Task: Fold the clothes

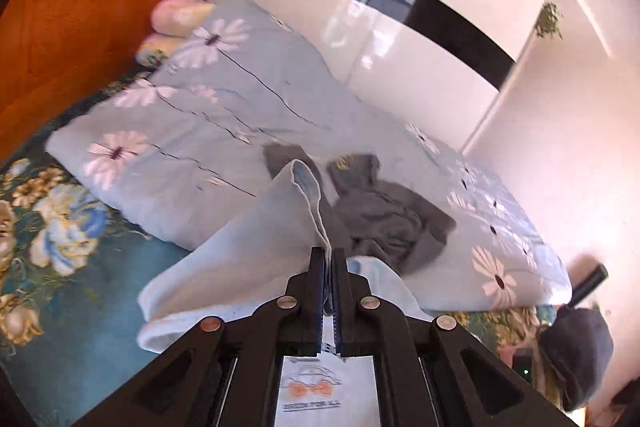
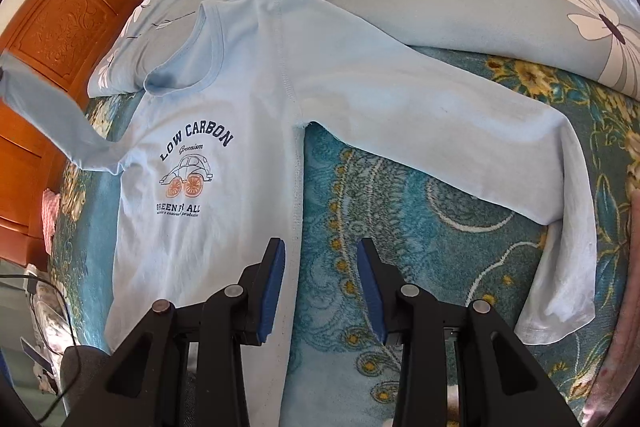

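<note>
Light-blue cotton: the long-sleeved T-shirt [image 2: 224, 131] lies print-up on the floral bedspread [image 2: 400, 247], collar toward the daisy-print quilt [image 2: 460, 3]. My left gripper [image 1: 331, 259] is clenched on the shirt's left sleeve [image 1: 256, 227], holding it raised. My right gripper [image 2: 322, 255] hangs released over the shirt's side seam, grasping nothing.

Step in hand, by my judgement: folding the first sleeve inward. Next move calls for laying that sleeve across the chest print, then treating the outstretched right sleeve [image 2: 460, 131] likewise.

Only the right wrist view shows the whole shirt; only the left shows the clamp itself. A grey garment [image 1: 384, 215] waits on the quilt.
</note>
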`<state>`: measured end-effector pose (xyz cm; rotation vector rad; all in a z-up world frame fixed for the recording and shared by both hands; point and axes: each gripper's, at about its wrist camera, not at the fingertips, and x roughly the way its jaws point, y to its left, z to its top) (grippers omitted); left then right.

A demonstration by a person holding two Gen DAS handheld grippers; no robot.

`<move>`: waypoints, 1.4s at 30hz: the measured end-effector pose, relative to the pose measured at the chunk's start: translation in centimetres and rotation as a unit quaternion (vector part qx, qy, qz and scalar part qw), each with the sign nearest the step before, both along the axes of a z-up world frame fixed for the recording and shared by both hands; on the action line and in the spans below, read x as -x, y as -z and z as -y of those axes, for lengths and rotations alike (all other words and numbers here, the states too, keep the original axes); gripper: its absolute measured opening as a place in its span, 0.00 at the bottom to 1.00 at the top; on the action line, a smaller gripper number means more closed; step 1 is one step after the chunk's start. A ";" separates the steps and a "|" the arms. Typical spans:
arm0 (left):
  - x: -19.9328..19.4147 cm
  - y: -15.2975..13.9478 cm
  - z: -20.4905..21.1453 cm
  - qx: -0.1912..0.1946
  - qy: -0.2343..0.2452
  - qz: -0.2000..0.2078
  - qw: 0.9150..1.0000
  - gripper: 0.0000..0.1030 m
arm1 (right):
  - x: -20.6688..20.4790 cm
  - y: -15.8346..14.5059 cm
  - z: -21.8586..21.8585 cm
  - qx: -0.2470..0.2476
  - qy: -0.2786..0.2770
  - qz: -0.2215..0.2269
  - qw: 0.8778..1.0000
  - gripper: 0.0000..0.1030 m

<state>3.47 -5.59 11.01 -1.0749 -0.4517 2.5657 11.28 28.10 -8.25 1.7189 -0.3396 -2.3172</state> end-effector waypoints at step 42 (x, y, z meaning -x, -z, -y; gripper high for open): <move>-2.0 21.0 8.5 0.095 -0.144 0.180 0.968 0.59 | 15.0 3.1 5.0 -0.021 0.002 -0.001 1.000 0.36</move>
